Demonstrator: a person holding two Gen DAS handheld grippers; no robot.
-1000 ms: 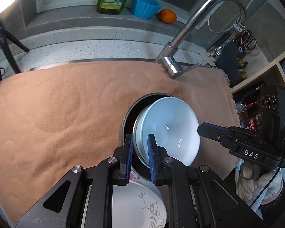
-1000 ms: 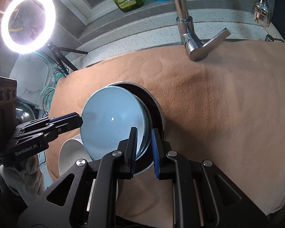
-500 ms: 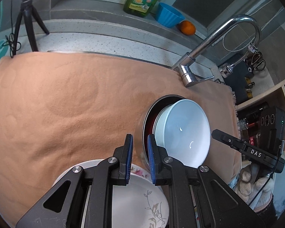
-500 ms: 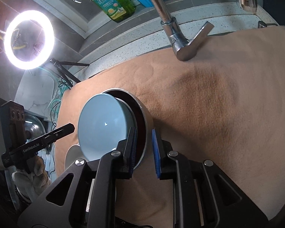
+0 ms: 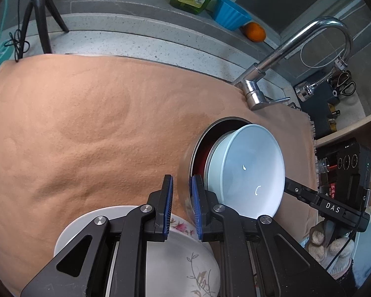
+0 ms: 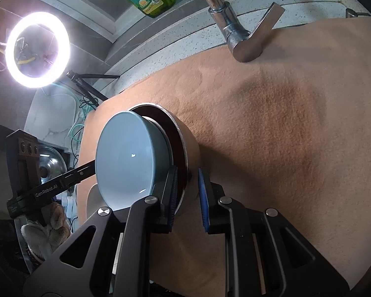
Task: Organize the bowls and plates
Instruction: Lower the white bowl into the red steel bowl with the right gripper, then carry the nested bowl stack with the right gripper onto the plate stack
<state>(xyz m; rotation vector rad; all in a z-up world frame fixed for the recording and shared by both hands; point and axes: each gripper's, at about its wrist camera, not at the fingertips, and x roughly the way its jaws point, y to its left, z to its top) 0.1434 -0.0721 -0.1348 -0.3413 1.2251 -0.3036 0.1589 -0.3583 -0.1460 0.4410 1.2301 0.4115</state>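
Both grippers tilt steeply down, left fingers (image 5: 181,205) and right fingers (image 6: 187,195) each pinching the metal bowl's rim (image 5: 185,173), pale blue ceramic bowl (image 5: 247,173) nested inside

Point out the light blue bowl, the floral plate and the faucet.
light blue bowl (image 5: 247,170): left wrist view, inner surface.
floral plate (image 5: 183,264): left wrist view, white face near the leaf pattern.
faucet (image 5: 272,61): left wrist view, slanted chrome neck.

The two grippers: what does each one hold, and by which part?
Both hold the same steel bowl by its rim, with a pale blue bowl nested inside: the left gripper on one side, the right gripper on the opposite side.
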